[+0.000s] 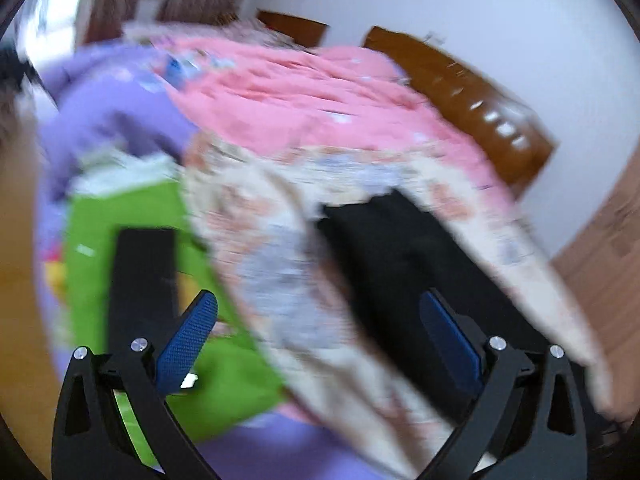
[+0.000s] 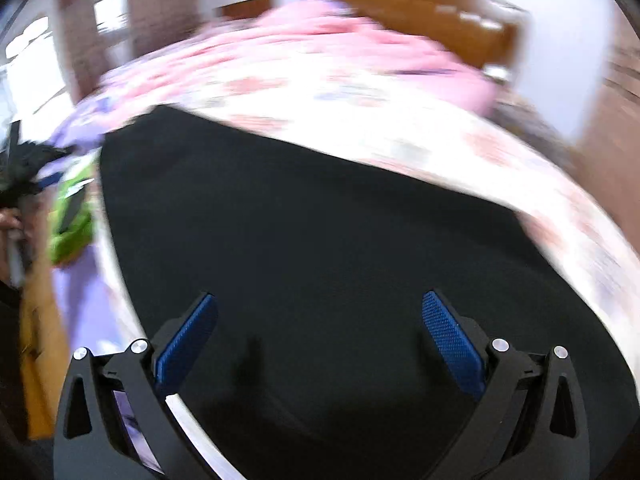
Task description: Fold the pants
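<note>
Black pants (image 2: pixel 320 240) lie spread on a floral bed cover (image 2: pixel 400 128), filling most of the right wrist view. My right gripper (image 2: pixel 320 328) is open just above them, holding nothing. In the left wrist view the pants (image 1: pixel 400 248) show as a black strip on the right, partly behind a fold of the floral cover (image 1: pixel 280 260). My left gripper (image 1: pixel 316 328) is open and empty, over the cover to the left of the pants. Both views are motion-blurred.
A pink blanket (image 1: pixel 320 92) lies further up the bed by a wooden headboard (image 1: pixel 480 108). Green cloth (image 1: pixel 140 220) and purple cloth (image 1: pixel 112 112) lie to the left. Wooden floor (image 1: pixel 600 248) shows on the right.
</note>
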### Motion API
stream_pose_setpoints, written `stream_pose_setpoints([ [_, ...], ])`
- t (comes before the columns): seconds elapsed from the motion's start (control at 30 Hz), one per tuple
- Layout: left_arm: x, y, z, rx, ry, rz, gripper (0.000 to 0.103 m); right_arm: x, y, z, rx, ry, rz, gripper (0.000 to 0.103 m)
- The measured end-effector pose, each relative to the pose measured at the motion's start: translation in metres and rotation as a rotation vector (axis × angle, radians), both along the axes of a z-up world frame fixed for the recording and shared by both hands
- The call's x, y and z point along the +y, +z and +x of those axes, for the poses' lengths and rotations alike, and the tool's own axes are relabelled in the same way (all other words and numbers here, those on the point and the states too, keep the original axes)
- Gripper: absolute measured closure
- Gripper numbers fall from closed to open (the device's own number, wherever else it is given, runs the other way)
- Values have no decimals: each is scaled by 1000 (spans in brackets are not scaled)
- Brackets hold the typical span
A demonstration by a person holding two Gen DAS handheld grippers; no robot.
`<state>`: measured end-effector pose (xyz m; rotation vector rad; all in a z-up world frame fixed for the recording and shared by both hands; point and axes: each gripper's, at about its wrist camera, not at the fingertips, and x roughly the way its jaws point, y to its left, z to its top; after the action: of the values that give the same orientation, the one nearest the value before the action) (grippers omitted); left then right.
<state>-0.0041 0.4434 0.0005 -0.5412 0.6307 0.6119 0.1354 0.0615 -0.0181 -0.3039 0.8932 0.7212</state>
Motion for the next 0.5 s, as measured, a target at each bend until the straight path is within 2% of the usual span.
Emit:
stream_pose_setpoints([
  [0.03, -6, 0, 3, 42, 3, 51, 2, 32, -4, 8, 18, 35, 2, 5],
  [0.07, -6, 0, -5, 59, -2, 70, 2, 59, -8, 16, 32, 61, 2, 5],
  [0.17, -5, -3, -5, 52, -34, 41, 2, 142, -15, 20, 55, 138, 9, 5],
  [0.27, 7, -10, -9, 38, -5, 13, 2, 211, -10, -3, -11, 290, 26, 5],
  [0.4, 22, -17, -31, 43, 74, -1, 2, 261, -8, -33, -57, 390, 29, 5],
  [0.5, 29, -18, -43, 47, 79, -2, 2, 291, -5, -50, -71, 423, 25, 5],
])
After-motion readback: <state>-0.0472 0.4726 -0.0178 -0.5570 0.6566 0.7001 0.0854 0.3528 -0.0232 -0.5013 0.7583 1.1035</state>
